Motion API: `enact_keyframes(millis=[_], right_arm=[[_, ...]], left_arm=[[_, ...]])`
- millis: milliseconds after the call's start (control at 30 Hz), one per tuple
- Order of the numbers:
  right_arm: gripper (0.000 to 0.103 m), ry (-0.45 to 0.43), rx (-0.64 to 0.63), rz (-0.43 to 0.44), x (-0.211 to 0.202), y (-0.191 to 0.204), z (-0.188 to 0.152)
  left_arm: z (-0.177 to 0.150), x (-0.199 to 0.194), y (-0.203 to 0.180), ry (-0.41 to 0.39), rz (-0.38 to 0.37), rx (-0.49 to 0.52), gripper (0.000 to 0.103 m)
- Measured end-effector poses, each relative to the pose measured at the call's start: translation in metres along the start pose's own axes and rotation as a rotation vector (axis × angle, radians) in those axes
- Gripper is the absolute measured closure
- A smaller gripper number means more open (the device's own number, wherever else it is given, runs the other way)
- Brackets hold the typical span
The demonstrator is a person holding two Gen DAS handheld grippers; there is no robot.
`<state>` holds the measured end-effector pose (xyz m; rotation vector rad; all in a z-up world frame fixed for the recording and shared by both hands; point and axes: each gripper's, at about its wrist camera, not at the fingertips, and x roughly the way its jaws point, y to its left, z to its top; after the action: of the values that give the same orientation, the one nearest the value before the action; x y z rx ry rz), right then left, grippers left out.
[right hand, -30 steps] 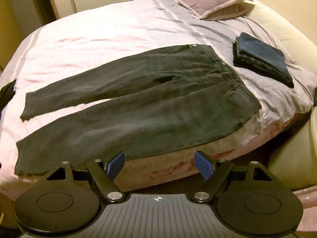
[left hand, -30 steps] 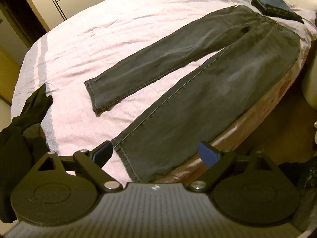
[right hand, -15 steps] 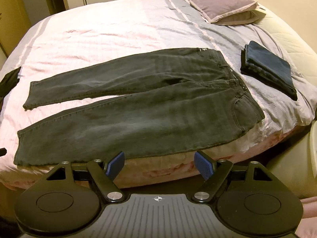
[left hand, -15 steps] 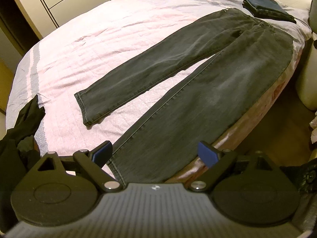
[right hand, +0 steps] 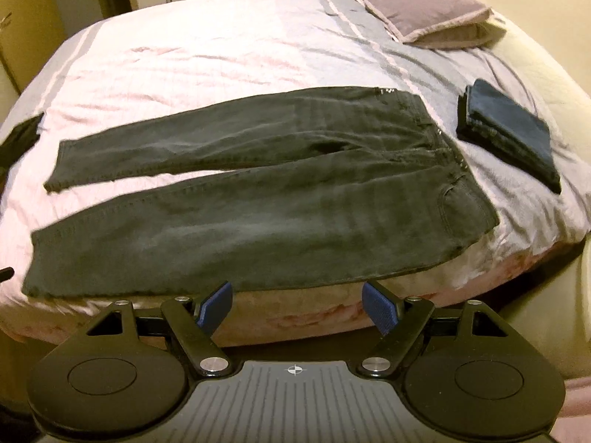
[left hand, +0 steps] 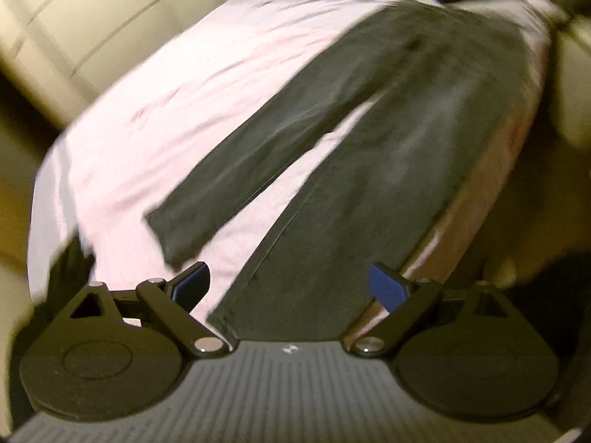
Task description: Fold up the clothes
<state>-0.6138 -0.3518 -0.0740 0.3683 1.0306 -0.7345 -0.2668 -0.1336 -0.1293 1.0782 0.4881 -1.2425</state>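
Dark grey jeans (right hand: 258, 199) lie flat on the bed, waistband to the right, both legs stretched left and slightly apart. The left wrist view is motion-blurred; there the same jeans (left hand: 369, 155) run away from me, with the near leg's hem just ahead of my open left gripper (left hand: 291, 289), which holds nothing. My right gripper (right hand: 297, 306) is open and empty too, hovering off the bed's front edge below the near leg's thigh.
Pale pink bedcover (right hand: 207, 55) on the bed. A folded dark blue garment (right hand: 509, 133) lies to the right of the waistband. A mauve pillow (right hand: 424, 3) sits at the far right. Dark clothing (right hand: 18, 136) is at the left edge. Cabinets stand behind.
The left gripper has swung quickly toward the near leg's hem, blurring its view. The right gripper has edged closer to the bed. Both stay open; the jeans have not moved.
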Motion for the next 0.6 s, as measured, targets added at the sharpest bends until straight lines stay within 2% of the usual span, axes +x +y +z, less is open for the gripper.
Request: enact_keyframes(millis=[100,200,267,467,600], right_arm=[[0.023,-0.03,-0.081,-0.048,0.004,-0.006,-0.009],[0.023,-0.046,-0.151,-0.074,0.017,-0.016,-0.017],[0.023,-0.045,-0.194,-0.068,0.032,-0.024,-0.02],[0.023,-0.023,-0.348,-0.016,0.084,-0.035,-0.018],[0.023,-0.015,-0.417,0.03,0.112,-0.035,-0.015]], left_arm=[[-0.008,0.005,-0.027,-0.039,-0.005,0.177,0.014],[-0.018,0.016,-0.052,-0.041,0.003,0.306,0.025],[-0.024,0.027,-0.067,-0.02,0.021,0.325,0.031],[-0.024,0.07,-0.104,0.05,0.122,0.318,0.037],[-0.022,0.102,-0.12,0.068,0.172,0.341,0.038]])
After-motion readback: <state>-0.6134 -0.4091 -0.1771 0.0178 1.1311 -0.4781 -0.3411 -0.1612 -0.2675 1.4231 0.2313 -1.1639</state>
